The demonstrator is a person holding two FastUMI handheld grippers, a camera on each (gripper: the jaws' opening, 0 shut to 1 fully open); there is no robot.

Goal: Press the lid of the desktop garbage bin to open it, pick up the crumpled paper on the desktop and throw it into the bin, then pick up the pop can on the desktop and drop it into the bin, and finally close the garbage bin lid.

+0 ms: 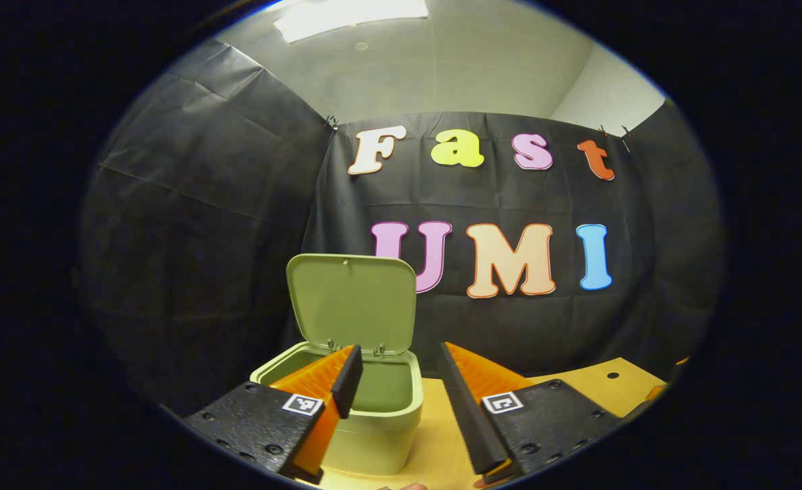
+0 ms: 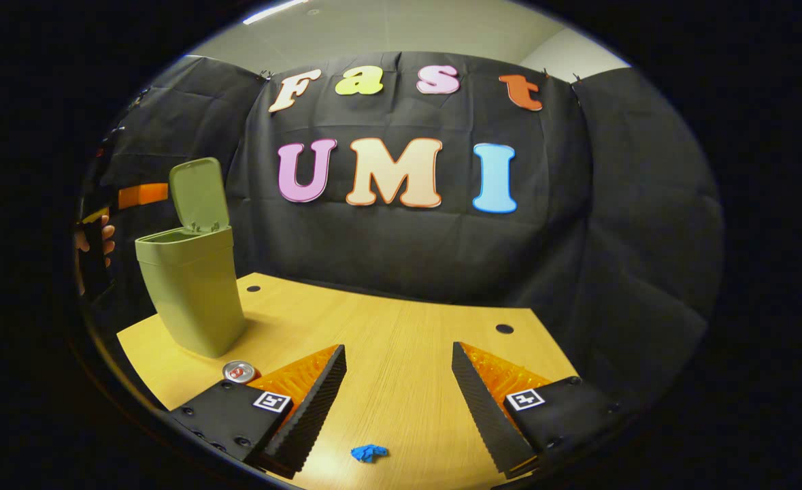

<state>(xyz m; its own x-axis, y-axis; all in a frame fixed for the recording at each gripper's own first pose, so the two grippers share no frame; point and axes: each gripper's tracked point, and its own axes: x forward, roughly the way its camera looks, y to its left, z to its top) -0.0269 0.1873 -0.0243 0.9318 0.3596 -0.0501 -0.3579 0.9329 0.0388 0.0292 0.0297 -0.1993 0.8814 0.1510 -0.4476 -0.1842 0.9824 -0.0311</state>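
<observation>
While both jaws gape empty, right gripper view shows can (image 2: 239, 371) and paper (image 2: 369, 452) (bin (image 2: 193, 299) lid (image 2: 200, 192) raised).

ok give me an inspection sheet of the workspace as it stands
surface: wooden desktop with round holes
job's things: green bin upright, lid raised; pop can beside the bin's base; blue crumpled paper on the desk between the right tongs
clutter: nothing seen
grippers: left tongs open, over the bin's front edge; right tongs open above the desk, holding nothing
cables: nothing seen
surroundings: black cloth wall, ceiling light; a hand behind the bin
</observation>
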